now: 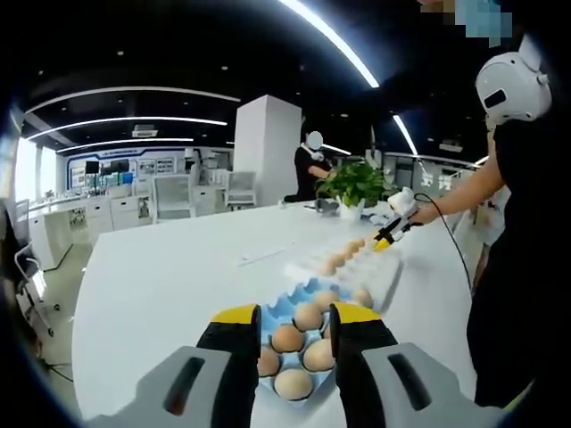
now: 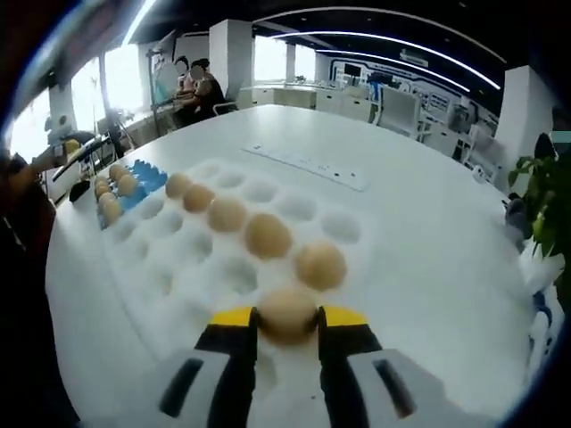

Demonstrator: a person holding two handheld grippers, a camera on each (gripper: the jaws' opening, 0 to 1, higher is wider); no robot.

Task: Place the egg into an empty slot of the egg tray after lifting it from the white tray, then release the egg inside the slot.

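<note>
Your left hand-held gripper [image 1: 296,334] hangs open over the blue egg tray [image 1: 278,310]. Your right hand-held gripper [image 2: 286,332] is closed on an egg [image 2: 287,314], low in the white tray [image 2: 223,259]. The smooth, rounded shell may crack or slip if you squeeze unevenly.

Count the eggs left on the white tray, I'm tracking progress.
6: five eggs run in a diagonal row on the white tray, the sixth egg sits between the right hand-held gripper jaws.
</note>
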